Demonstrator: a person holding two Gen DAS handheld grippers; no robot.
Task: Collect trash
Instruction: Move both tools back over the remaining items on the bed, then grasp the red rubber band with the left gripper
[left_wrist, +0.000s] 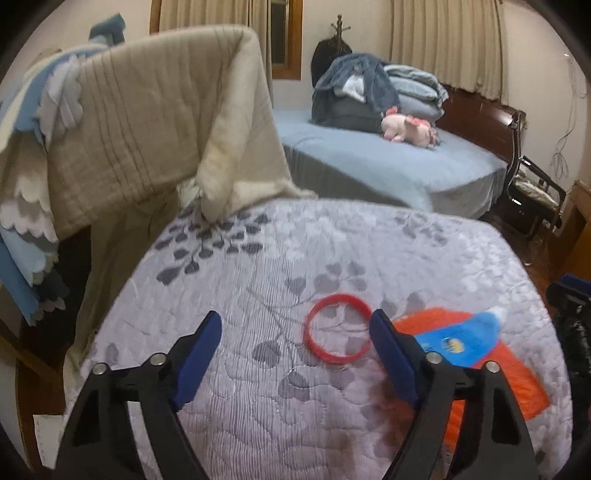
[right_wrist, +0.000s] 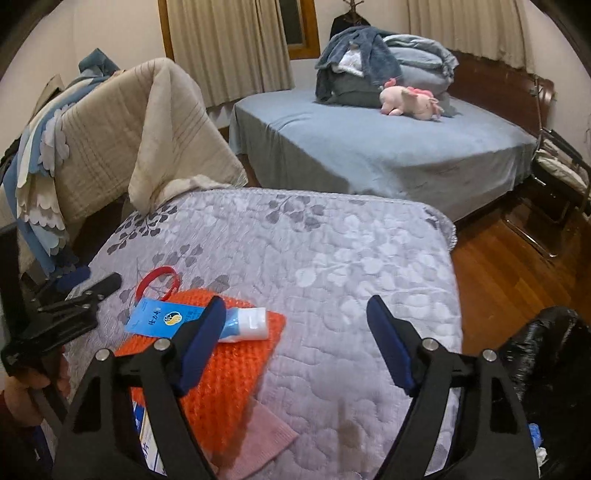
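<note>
A blue and white tube (right_wrist: 207, 320) lies on an orange knit cloth (right_wrist: 221, 373) on the grey floral quilt (right_wrist: 332, 258); it also shows in the left wrist view (left_wrist: 465, 338). A red ring (left_wrist: 337, 328) lies beside the orange cloth (left_wrist: 498, 384), and shows in the right wrist view (right_wrist: 159, 280). My left gripper (left_wrist: 295, 332) is open and empty above the quilt (left_wrist: 258, 258), the ring near its right finger. My right gripper (right_wrist: 295, 317) is open and empty, its left finger over the tube. A black trash bag (right_wrist: 546, 354) sits at the right.
A pink cloth (right_wrist: 266, 439) lies under the orange one. A rack draped with beige blankets (left_wrist: 147, 122) stands at the back left. A blue bed (right_wrist: 388, 147) with folded bedding and a pink plush (right_wrist: 410, 101) is behind. Wooden floor (right_wrist: 509, 266) and a folding chair are at the right.
</note>
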